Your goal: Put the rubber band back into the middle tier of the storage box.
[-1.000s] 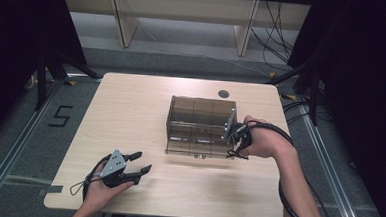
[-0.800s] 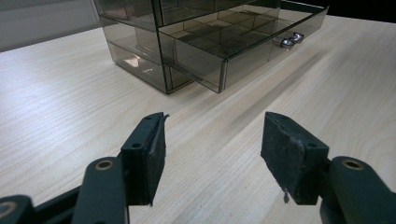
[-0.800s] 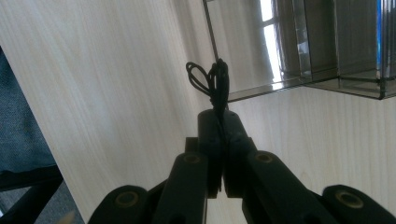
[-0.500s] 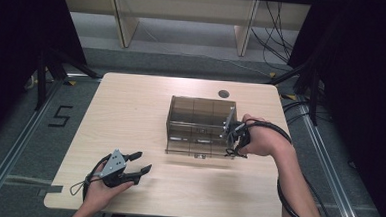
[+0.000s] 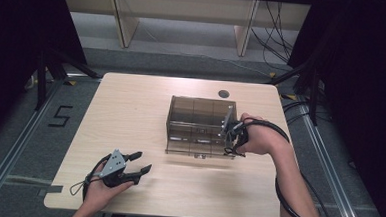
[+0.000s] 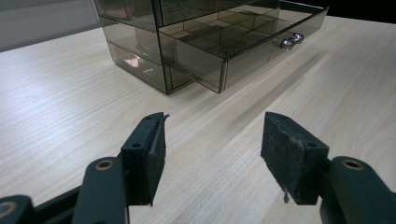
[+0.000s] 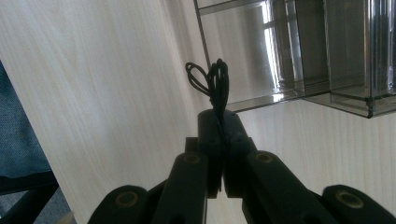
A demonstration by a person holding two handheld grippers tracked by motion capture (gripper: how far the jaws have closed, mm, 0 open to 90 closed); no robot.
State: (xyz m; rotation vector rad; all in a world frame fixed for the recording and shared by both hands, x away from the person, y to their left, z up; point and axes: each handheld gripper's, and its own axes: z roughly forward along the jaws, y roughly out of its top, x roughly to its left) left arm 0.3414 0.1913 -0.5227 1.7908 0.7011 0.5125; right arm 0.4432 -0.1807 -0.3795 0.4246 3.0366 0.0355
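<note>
Black loops [image 7: 211, 81], thin like hair ties, are pinched at the very tip of the right gripper [image 5: 232, 136], sticking up just past its fingers [image 7: 210, 140], which are pressed tight together on them. Right behind those loops sits the smoky clear drawer box [image 5: 196, 119], its lower edge close beside the fingertips in the right gripper view. From above, that gripper is hard up against the box's right-hand end, where a drawer [image 6: 243, 39] with a small metal knob [image 6: 290, 39] stands pulled out. Over to the left gripper [image 5: 137, 166]: fingers [image 6: 150, 151] spread wide, nothing between them, low over the wooden table [image 5: 131, 110], the box well ahead of the fingertips
</note>
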